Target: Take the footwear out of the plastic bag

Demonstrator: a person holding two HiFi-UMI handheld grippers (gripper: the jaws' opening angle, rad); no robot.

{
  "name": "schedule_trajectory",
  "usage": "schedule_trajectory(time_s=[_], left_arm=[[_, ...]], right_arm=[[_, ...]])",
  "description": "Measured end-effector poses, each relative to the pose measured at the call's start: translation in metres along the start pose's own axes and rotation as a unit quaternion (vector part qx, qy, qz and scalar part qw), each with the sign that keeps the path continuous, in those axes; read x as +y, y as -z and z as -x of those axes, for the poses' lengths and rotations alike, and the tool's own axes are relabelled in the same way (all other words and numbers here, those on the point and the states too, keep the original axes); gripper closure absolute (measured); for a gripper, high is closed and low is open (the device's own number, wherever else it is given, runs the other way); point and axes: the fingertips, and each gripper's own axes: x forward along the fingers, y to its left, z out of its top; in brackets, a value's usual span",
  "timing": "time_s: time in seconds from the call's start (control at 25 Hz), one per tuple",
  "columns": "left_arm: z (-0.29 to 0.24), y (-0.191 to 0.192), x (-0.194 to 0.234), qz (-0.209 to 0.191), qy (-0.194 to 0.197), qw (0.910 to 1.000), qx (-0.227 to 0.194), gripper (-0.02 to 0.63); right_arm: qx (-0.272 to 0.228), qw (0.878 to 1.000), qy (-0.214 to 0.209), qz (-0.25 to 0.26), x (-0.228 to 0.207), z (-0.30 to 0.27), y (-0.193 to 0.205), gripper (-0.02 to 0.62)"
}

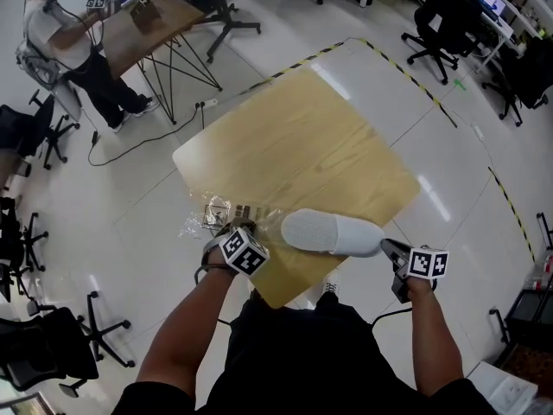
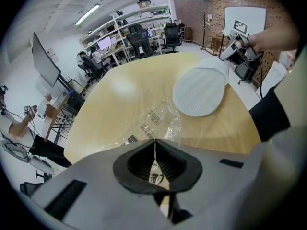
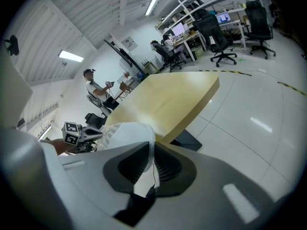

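A white slipper [image 1: 333,232] hangs over the near edge of the wooden table [image 1: 302,137]. My right gripper [image 1: 386,247] is shut on its heel end. In the right gripper view the slipper's white rim [image 3: 129,134] is pinched between the jaws of the right gripper [image 3: 151,152]. In the left gripper view its ribbed sole [image 2: 200,91] faces the camera. A clear, crumpled plastic bag [image 1: 218,214] lies on the table left of the slipper. My left gripper [image 1: 228,230] is shut on its near edge. A thin fold of the bag [image 2: 156,121] runs up between the closed jaws of the left gripper [image 2: 154,145].
The table's near corner [image 1: 275,301] is right in front of the person's body. A person [image 1: 69,41] stands by a desk [image 1: 143,24] at the far left. Office chairs [image 1: 47,132] stand along the left side and the back, and striped tape [image 1: 406,72] marks the floor.
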Motion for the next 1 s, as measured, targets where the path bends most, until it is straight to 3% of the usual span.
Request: schedule_trajectory(time_s=[0.24,0.48,0.72,1.0], left_arm=[[-0.003,0.036,0.041,0.038,-0.039,0.9979,0.035,0.594],[-0.01,0.03,0.073,0.054,-0.051,0.9968,0.029,0.594],[-0.022,-0.026,0.082,0.046,-0.047,0.9978,0.005,0.594],[-0.044,-0.106,0.039,0.035,0.007,0.9988,-0.033,0.594]], right_arm=[[0.018,0.999,0.012,0.024,-0.001,0.0,-0.002,0.558],[0.031,0.999,-0.002,0.045,0.018,-0.008,0.002,0.558],[0.054,0.997,-0.031,0.045,0.051,-0.027,0.019,0.558],[0.063,0.995,-0.069,0.034,0.096,-0.067,0.031,0.56]])
